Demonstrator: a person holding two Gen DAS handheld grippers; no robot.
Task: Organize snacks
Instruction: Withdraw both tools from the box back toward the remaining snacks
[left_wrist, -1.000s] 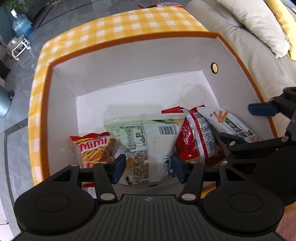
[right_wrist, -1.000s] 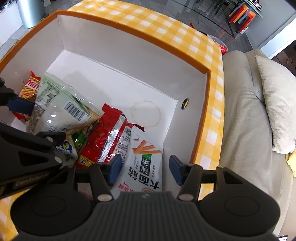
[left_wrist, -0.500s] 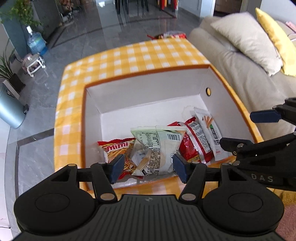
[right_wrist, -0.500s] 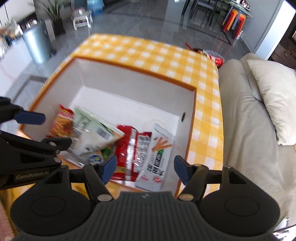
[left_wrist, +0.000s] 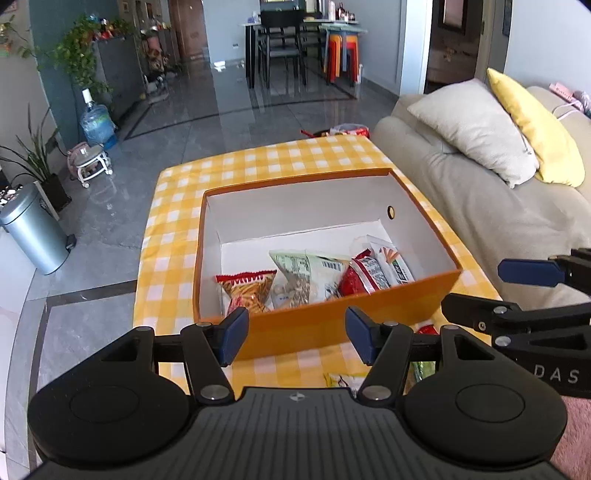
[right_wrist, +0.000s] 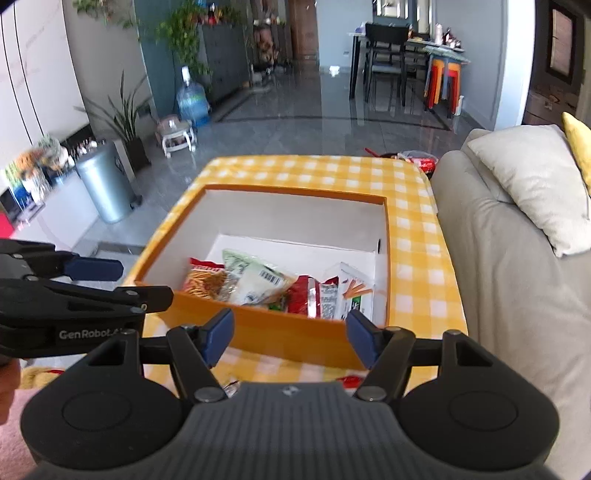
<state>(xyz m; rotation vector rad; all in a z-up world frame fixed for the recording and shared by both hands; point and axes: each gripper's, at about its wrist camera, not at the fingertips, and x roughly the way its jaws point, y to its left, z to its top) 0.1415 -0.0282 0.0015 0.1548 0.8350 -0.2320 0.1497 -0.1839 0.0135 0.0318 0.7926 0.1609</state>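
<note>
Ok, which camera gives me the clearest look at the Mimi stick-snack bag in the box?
Left wrist: the Mimi bag lies nearly whole in view, label readable, against the orange box's near wall. In the right wrist view it is partly hidden behind the near wall and the pale green bag.

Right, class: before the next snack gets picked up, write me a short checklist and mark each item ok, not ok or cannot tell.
1. Left tongs empty and open: ok.
2. Right tongs empty, nothing between the pads: ok.
3. Orange box upright on the checked tablecloth: ok.
4. Free floor left at the back of the box: ok.
5. Packets in the box, such as the pale green bag, lying inside the walls: ok.
6. Next snack in clear sight: cannot tell; only packet edges show behind the left tongs.
</note>
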